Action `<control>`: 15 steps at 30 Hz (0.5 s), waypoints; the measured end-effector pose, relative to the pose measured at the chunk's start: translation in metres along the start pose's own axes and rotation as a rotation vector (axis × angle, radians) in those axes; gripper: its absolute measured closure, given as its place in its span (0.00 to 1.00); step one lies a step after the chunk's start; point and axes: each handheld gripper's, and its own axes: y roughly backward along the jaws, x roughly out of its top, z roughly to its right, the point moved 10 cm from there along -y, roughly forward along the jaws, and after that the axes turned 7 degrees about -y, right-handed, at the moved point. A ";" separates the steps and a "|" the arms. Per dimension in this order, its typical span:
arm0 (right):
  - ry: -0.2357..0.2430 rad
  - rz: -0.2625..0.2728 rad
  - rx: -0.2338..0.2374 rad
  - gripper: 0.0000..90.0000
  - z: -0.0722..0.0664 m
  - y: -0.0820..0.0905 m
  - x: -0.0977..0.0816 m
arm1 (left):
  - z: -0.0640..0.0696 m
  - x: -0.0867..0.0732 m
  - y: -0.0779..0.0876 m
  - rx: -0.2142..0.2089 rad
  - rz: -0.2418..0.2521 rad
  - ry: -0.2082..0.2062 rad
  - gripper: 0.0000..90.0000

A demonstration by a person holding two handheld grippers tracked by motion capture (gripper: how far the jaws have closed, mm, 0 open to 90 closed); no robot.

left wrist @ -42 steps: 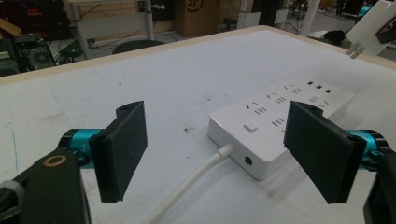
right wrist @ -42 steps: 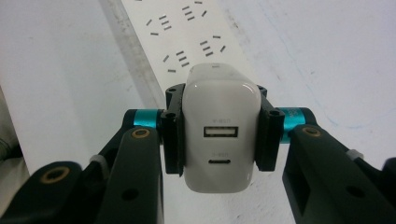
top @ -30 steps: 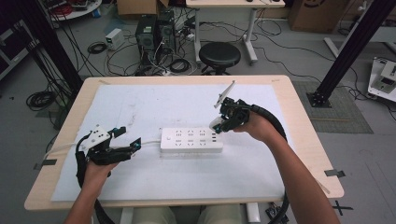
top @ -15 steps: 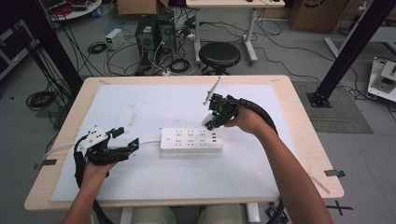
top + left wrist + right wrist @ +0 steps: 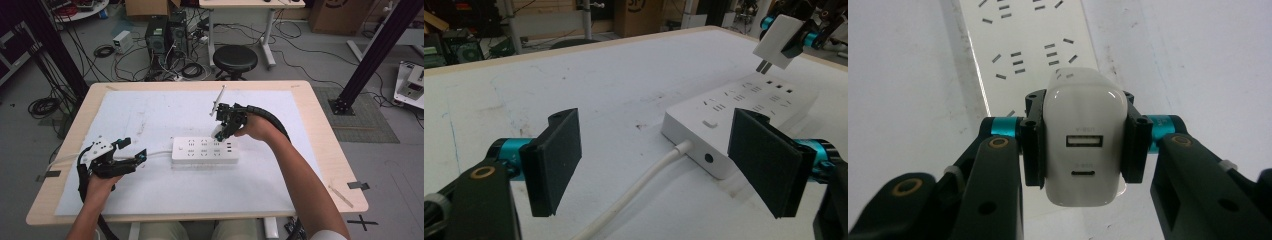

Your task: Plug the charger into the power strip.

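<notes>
A white power strip lies in the middle of the white mat, its cord running left. My right gripper is shut on a white USB charger and holds it just above the strip's right end. In the left gripper view the charger hangs with its two prongs pointing down, clear of the sockets. My left gripper rests on the mat left of the strip, open, its pads on either side of the cord and the strip's near end without touching them.
The white mat covers most of the wooden table. Beyond the far edge stand a black stool, computer towers and tangled floor cables. A black frame post rises at the right.
My right gripper has carried the charger left and slightly down, from beyond the strip's right end to above its right sockets. The left gripper has stayed put.
</notes>
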 end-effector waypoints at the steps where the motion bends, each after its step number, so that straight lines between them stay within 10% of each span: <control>1: 0.009 -0.007 -0.003 0.70 0.000 -0.001 0.000 | 0.000 0.000 0.000 -0.001 0.002 0.000 0.24; 15: 0.062 -0.062 0.004 0.70 0.000 -0.013 -0.005 | 0.000 -0.004 -0.001 -0.006 -0.002 0.008 0.24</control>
